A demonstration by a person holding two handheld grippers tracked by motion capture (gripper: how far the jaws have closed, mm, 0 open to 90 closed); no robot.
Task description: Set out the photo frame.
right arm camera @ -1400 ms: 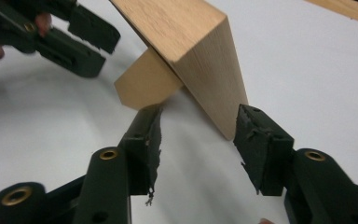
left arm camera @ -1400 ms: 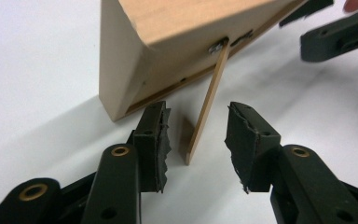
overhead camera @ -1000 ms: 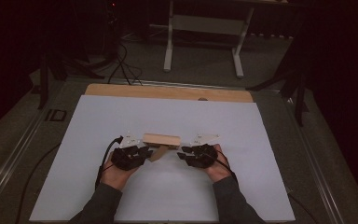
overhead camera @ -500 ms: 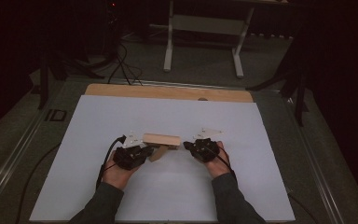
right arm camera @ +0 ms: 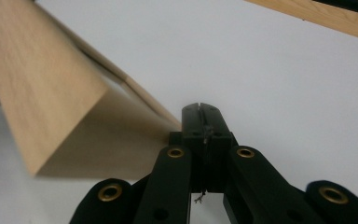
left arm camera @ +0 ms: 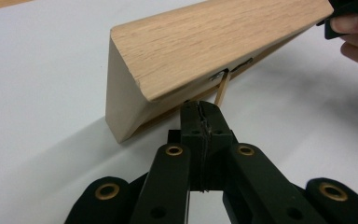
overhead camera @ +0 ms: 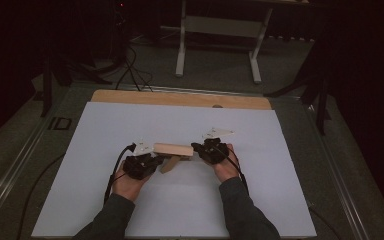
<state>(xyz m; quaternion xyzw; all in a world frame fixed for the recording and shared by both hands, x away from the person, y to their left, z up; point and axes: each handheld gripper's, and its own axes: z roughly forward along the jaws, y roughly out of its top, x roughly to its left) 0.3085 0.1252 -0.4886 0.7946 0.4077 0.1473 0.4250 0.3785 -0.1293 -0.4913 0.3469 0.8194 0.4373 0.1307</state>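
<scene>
A light wooden block (overhead camera: 172, 149) lies across the middle of the white sheet (overhead camera: 130, 120), with a thin wooden flap (overhead camera: 169, 164) slanting out from under it. My left gripper (overhead camera: 159, 161) is at the block's left end. In the left gripper view its jaws (left arm camera: 199, 106) have just been closing and now meet with nothing between them, right under the block's lower edge (left arm camera: 214, 42), beside a thin stick (left arm camera: 221, 88). My right gripper (overhead camera: 195, 147) is at the block's right end. Its shut tips (right arm camera: 200, 108) sit next to the flap's corner (right arm camera: 149, 105), and the block (right arm camera: 32, 84) rises to their left.
A wooden board edge (overhead camera: 180, 99) shows beyond the sheet's far side. A white metal frame (overhead camera: 220, 25) and cables (overhead camera: 130, 65) stand on the dark floor behind. A cable (overhead camera: 112, 172) trails from the left gripper over the sheet.
The right hand has shifted a little away from me, up along the block's right end. Both pairs of jaws have closed. The left hand and the block have stayed put.
</scene>
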